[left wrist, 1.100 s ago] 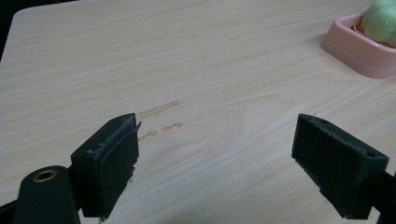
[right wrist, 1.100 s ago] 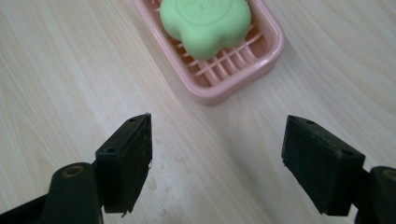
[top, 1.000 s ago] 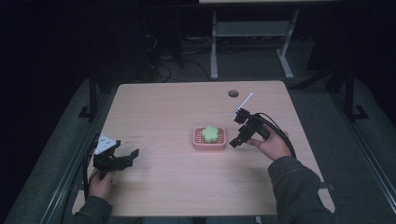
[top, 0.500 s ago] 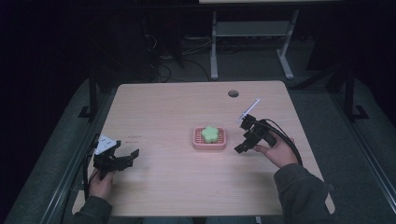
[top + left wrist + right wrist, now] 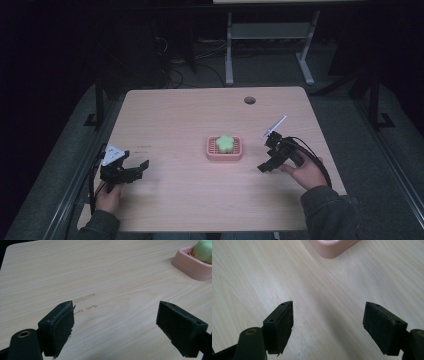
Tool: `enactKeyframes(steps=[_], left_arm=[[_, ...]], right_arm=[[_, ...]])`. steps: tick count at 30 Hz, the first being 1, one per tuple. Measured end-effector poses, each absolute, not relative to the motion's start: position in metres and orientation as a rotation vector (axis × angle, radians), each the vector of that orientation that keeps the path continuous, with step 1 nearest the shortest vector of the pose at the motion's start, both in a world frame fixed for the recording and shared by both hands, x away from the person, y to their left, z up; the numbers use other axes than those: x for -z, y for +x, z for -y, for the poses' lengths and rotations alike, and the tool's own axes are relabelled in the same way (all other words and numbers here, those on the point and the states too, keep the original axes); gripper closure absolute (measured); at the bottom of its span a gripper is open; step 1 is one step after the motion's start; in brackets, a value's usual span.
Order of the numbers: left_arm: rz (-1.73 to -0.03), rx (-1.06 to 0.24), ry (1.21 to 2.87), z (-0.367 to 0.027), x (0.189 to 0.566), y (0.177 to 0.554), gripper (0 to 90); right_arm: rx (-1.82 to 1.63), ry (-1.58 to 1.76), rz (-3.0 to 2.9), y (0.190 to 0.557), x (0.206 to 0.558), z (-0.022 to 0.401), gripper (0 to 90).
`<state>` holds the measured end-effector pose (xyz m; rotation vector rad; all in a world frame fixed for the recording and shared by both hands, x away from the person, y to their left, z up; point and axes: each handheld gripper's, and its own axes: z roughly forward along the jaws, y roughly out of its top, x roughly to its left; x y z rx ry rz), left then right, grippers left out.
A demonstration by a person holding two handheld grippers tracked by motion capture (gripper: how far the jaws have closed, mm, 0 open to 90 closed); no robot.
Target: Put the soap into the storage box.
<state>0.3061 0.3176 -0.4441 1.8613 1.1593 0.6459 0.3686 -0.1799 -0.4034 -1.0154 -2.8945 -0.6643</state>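
At the lower left of the high view the left gripper (image 5: 134, 169) rests low over the table (image 5: 175, 120) with its jaws spread wide and empty — at the lower right the right gripper (image 5: 266, 156) is likewise wide open, holding nothing. Farther up, at mid-frame between them, sits the pink tray (image 5: 225, 155) with the green piece (image 5: 225, 143) inside — near the right gripper.

Light wooden table, one dish upon it

A pink dish (image 5: 224, 150) was set near the middle of the table (image 5: 175, 120); a round hole (image 5: 249, 100) was seen by its far edge.
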Motion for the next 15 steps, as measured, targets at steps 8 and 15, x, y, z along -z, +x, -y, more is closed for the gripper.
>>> enactKeyframes(steps=[8, 15], left_arm=[[-1.152, -0.65, 1.861, -0.317, 0.444, 0.306, 14.3], [-1.147, -0.652, 1.861, -0.317, 0.444, 0.306, 14.3]], right_arm=[[0.693, -1.038, 2.883, 0.357, 0.41, 0.192, 23.9], [0.714, -1.064, 2.872, 0.343, 0.419, 0.203, 23.8]])
